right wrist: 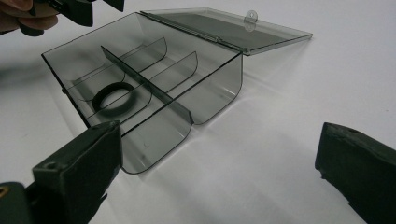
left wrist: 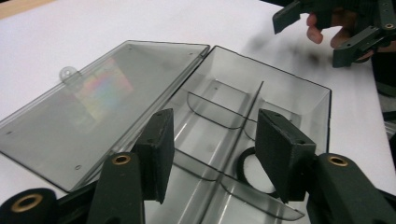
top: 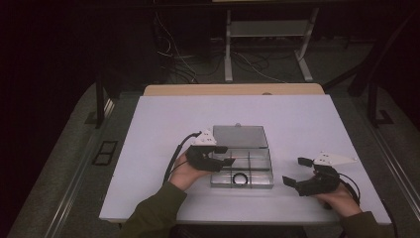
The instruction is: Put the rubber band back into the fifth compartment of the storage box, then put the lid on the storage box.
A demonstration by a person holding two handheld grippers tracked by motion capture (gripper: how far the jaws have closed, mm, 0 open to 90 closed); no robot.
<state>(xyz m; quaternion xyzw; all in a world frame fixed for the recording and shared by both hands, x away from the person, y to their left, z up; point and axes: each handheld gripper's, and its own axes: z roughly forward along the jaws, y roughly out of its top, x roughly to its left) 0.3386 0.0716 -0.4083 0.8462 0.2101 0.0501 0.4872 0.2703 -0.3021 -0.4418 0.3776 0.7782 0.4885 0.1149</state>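
Both tools, left (top: pixel 225 157) and right (top: pixel 295 172), gape wide and hold nothing. The clear plastic box (top: pixel 241 168) looks light, stiff and slippery; I'd pinch a side wall.

No readable text, labels, brands or numbers in any view. Checked the clear box (top: pixel 241 166): nothing printed on its walls or dividers. Its open lid (left wrist: pixel 93 102) carries only a rainbow glare patch, not a label. The black ring (right wrist: pixel 116 99) inside the box is unmarked. Grey plates on top of the grippers beside the box show small dark spots in the high view, too small to read.
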